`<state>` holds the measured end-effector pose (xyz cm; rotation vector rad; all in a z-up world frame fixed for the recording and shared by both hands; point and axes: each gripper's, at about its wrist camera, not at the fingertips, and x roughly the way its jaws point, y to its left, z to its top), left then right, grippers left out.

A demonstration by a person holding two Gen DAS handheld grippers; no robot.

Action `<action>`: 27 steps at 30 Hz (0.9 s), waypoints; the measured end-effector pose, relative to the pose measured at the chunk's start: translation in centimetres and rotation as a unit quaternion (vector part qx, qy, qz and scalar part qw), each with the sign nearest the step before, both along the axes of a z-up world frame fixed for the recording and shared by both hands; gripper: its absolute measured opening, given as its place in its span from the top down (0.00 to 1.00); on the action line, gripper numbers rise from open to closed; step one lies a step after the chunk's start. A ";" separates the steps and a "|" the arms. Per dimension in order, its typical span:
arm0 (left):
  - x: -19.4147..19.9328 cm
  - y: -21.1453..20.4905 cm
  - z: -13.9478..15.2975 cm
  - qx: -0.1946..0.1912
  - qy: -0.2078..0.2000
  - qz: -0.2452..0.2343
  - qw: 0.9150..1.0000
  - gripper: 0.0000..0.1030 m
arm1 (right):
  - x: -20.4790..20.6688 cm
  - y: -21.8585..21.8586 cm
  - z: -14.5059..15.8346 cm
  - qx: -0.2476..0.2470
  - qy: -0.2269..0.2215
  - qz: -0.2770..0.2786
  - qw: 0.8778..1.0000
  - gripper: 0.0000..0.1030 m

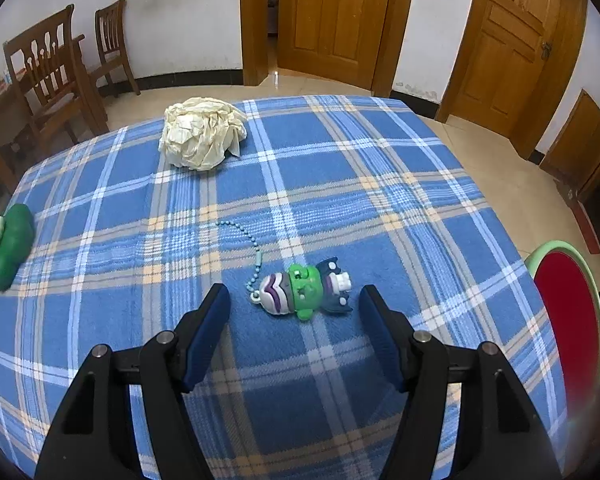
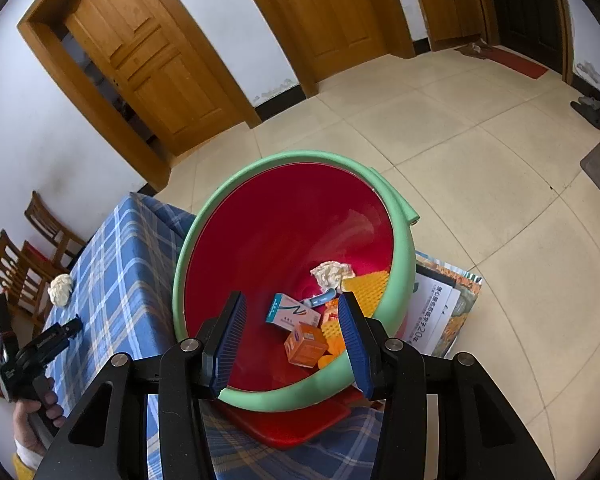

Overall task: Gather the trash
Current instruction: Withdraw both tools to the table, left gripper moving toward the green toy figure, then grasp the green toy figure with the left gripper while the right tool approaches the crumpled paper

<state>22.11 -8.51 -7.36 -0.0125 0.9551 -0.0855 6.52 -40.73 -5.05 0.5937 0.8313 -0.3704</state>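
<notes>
Blue plaid cloth covers the table (image 1: 340, 152), where a crumpled paper ball (image 1: 202, 134) lies well beyond the left claw (image 1: 294, 300), spread empty around a toy keychain (image 1: 304, 294). Over the bin (image 2: 396, 280), the right claw (image 2: 292, 308) is held spread, empty.

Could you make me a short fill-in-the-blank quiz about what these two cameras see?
1. The crumpled paper ball lies on a blue ____ tablecloth.
2. The toy keychain lies just ahead of the open ____ gripper.
3. The bin has a green rim and a ____ inside.
4. The right gripper hangs over the bin holding ____.

Missing words: plaid; left; red; nothing
</notes>
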 end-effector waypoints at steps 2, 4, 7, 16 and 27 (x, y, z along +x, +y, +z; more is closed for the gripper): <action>-0.1 0.0 0.0 0.005 -0.006 0.000 1.000 0.44 | 0.2 0.2 0.0 -0.001 0.001 0.001 1.000 0.53; -0.1 0.0 0.1 0.003 -0.011 -0.005 1.000 0.51 | 0.3 0.4 0.1 -0.002 0.002 0.003 1.000 0.53; -0.2 0.2 0.1 -0.002 -0.013 -0.008 1.000 0.51 | 0.7 0.9 0.3 -0.008 0.003 0.008 1.000 0.53; -0.8 3.2 1.1 -0.024 -0.023 0.009 0.999 0.51 | 2.4 3.4 2.2 -0.034 -0.002 0.040 0.999 0.53; -0.5 10.8 2.1 -0.021 -0.043 0.088 0.995 0.51 | 7.6 10.1 5.7 -0.054 -0.024 0.130 0.990 0.53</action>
